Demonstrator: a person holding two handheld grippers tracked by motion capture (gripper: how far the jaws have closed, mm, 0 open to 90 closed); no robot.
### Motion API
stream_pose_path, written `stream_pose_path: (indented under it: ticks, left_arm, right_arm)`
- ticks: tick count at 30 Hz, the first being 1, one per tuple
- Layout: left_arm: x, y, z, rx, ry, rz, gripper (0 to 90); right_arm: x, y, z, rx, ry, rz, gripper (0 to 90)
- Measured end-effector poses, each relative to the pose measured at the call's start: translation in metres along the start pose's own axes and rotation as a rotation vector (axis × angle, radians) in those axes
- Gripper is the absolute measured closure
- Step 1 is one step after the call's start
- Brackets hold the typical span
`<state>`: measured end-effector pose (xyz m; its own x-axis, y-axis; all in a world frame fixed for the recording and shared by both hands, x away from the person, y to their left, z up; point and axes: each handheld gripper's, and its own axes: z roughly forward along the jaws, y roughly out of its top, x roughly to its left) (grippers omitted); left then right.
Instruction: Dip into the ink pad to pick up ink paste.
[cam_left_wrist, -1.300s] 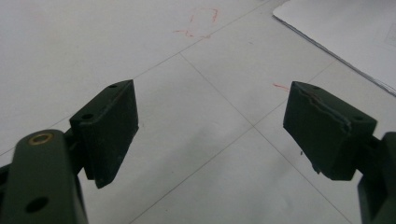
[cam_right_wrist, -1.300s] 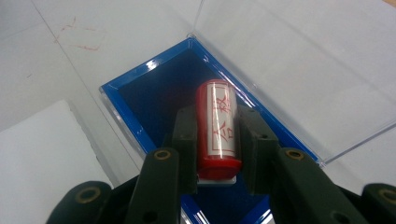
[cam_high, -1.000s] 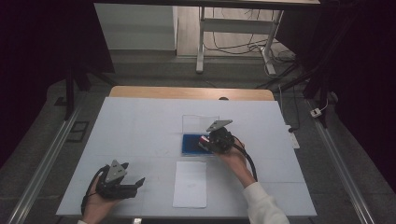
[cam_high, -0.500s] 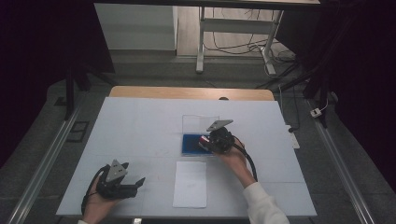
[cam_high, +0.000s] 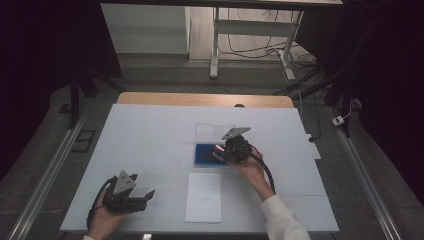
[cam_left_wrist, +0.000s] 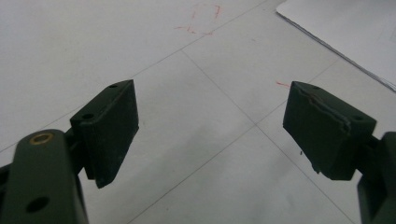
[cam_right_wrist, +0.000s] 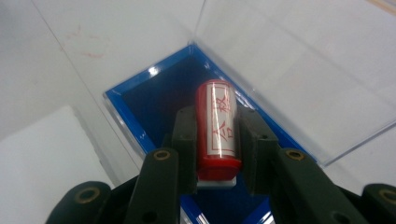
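Your right gripper (cam_right_wrist: 214, 154) has its jaws clamped on a red cylindrical stamp w/ white label (cam_right_wrist: 215, 130), over the blue ink pad in a clear plastic case (cam_right_wrist: 140, 100). Your left gripper (cam_left_wrist: 210, 126) rests on the white worktop (cam_high: 150, 130), jaws wide apart, holding nothing, near a white paper sheet (cam_high: 204, 196).

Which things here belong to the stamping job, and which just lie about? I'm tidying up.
In the job:
- red cylindrical stamp, clamped in right gripper
- blue ink-pad tray with clear hinged lid
- white paper sheet

Lying about:
- open left gripper
- cables on floor
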<state>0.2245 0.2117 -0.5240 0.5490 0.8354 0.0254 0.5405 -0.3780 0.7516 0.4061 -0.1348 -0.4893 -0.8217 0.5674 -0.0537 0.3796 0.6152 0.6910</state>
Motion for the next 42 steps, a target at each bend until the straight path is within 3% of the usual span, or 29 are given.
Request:
stream_pose_path:
  ticks: [1, 2, 5, 16, 42]
  left_arm:
    - [0.000, 0.000, 0.000, 0.000, -0.003, 0.002, 18.6]
    - [0.000, 0.000, 0.001, 0.001, 0.000, 0.003, 18.6]
    - [0.000, 0.000, 0.001, 0.003, -0.003, 0.005, 18.7]
    - [0.000, 0.000, 0.000, -0.001, -0.002, 0.004, 18.6]
    - [0.001, -0.001, 0.002, 0.007, -0.009, 0.010, 18.9]
  right_arm:
    - [0.001, 0.001, -0.001, -0.003, -0.001, 0.003, 70.6]
    - [0.001, 0.002, -0.003, -0.046, 0.023, 0.019, 70.6]
    - [0.003, 0.006, -0.008, -0.085, 0.014, 0.016, 70.5]
    - [0.004, 0.015, -0.028, -0.147, 0.022, 0.017, 70.4]
    - [0.009, 0.014, -0.011, -0.085, 0.009, -0.040, 70.2]
